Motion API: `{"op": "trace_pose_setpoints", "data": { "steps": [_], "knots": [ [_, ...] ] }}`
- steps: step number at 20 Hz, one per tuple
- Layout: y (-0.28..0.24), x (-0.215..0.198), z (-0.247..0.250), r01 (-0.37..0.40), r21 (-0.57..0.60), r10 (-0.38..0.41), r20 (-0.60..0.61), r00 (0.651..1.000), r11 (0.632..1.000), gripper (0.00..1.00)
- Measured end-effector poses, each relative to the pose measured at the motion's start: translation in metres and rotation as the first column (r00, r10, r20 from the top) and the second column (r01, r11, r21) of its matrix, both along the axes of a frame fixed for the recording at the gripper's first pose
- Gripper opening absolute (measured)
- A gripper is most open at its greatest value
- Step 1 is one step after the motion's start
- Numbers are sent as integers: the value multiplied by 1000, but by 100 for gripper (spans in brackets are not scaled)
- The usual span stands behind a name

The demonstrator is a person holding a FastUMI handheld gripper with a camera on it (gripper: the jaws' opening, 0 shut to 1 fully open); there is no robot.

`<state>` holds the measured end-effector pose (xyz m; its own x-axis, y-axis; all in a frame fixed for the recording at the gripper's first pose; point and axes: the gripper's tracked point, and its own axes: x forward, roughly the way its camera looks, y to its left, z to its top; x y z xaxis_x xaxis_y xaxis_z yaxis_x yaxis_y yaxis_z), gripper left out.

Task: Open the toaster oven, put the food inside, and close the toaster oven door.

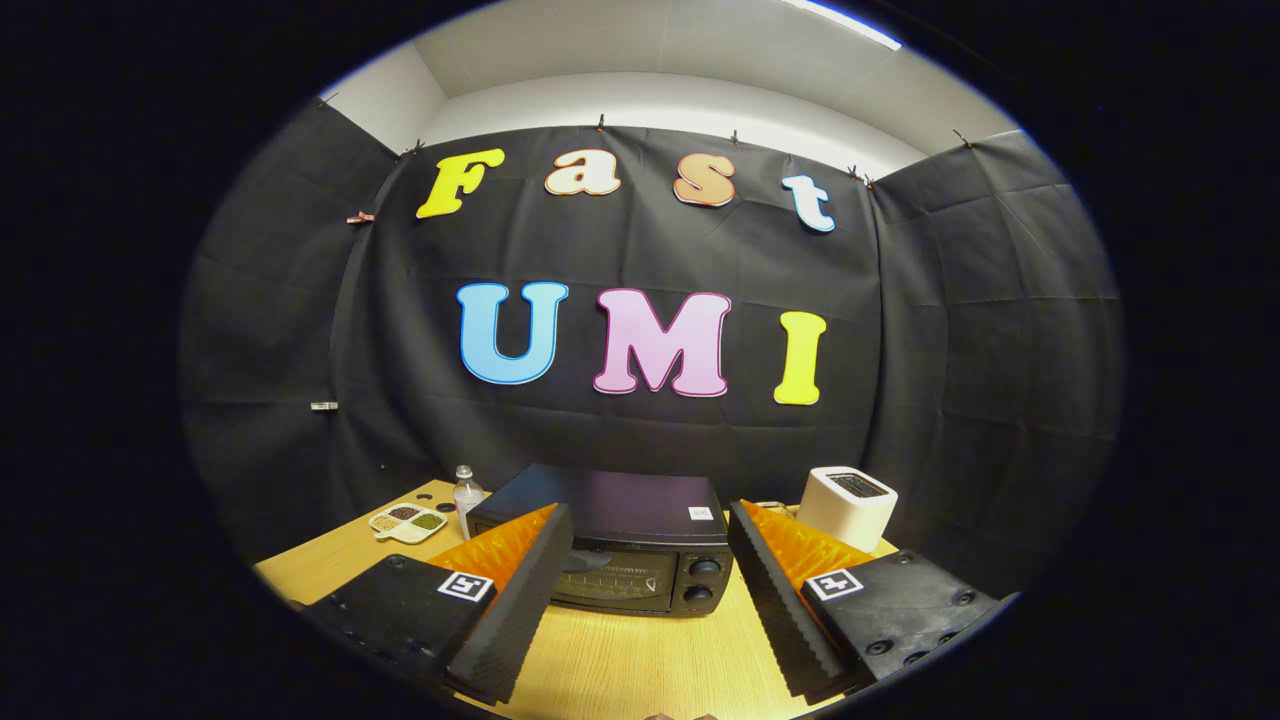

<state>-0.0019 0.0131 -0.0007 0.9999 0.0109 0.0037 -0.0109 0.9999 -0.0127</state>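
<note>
Far left on the wooden table: a small divided dish with four wells of grains or seeds, well apart from my fingers. Just right of it, a small clear bottle, standing upright beside the oven's left corner.

Center: the toaster oven, dark, door shut, sitting straight ahead of my gripper and beyond the fingertips. Its long side runs across my line of sight, so the front faces me square. Glass door takes the left part of the front; two knobs stacked on the right part. Handle along the door's top edge is hard to make out.

My gripper is spread wide, nothing between the fingers, not touching anything. The oven front shows in the gap between them.

Right: a white toaster stands just beyond the right finger, apart from the oven.

Can't tell which item is the food; maybe the dish.

Judgement: opening step not yet begun. Next move needs a straight push forward, then catching the door's top edge.
</note>
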Motion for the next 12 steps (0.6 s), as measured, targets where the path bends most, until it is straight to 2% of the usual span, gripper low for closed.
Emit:
{"op": "trace_pose_setpoints", "data": {
  "steps": [12],
  "knots": [
    [23, 6, 4, -28, -11, 28, 13, 1000, 1000, 97]
  ]
}}
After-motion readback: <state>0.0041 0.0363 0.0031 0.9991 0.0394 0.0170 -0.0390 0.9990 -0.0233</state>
